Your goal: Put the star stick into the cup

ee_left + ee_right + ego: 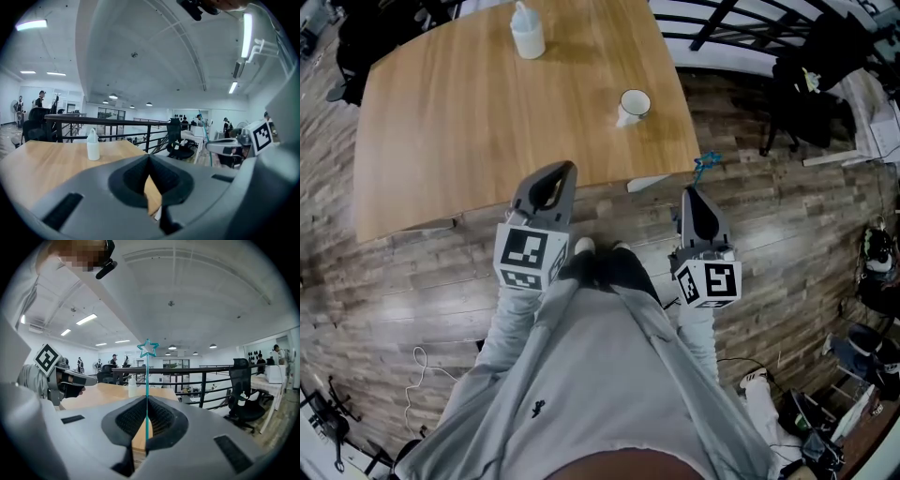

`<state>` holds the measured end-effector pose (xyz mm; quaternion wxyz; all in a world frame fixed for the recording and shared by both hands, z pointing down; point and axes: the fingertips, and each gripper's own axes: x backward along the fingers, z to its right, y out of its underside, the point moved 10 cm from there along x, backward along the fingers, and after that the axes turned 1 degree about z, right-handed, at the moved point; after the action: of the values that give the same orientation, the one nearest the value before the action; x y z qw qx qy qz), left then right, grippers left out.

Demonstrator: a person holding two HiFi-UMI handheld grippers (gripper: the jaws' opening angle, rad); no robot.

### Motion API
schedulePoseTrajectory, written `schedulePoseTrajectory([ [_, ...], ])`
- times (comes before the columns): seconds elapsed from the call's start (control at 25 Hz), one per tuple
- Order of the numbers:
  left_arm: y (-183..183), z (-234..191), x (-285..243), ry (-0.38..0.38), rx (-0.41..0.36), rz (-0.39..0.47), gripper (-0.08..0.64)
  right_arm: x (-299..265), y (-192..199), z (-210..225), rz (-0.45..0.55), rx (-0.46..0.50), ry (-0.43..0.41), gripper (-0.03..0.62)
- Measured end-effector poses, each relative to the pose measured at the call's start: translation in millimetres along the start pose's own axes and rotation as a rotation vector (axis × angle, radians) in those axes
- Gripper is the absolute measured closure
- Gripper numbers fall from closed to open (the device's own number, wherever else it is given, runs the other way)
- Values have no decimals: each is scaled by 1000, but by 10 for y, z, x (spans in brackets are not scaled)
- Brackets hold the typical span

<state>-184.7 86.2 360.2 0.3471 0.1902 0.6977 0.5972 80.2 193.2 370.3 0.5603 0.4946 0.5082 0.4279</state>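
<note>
The white cup (633, 105) stands on the wooden table (469, 122), near its right front corner. My right gripper (690, 194) hangs off the table's front edge, below and right of the cup, shut on the teal star stick (706, 166). In the right gripper view the stick (146, 394) rises straight up from between the closed jaws of the right gripper (146, 401), its star (148, 348) at the top. My left gripper (560, 174) sits at the table's front edge, left of the cup. The left gripper (149, 161) is shut with nothing in it.
A white bottle (528, 33) stands at the table's far side, also seen as the bottle (93, 145) in the left gripper view. A black railing (117, 124) runs behind the table. Office chairs (243, 394) and bags stand on the wood floor to the right.
</note>
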Motion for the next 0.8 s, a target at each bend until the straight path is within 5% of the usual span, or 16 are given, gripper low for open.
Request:
schedulePoseTrajectory([
  [0.4,-52,-99,-557,-14,11,-14,541,-447,14,384,-1,-15,2,572],
  [0.8,-550,-359,-1556,-76,7,26,541,-1469,-334,1144,35,14,-75,572],
])
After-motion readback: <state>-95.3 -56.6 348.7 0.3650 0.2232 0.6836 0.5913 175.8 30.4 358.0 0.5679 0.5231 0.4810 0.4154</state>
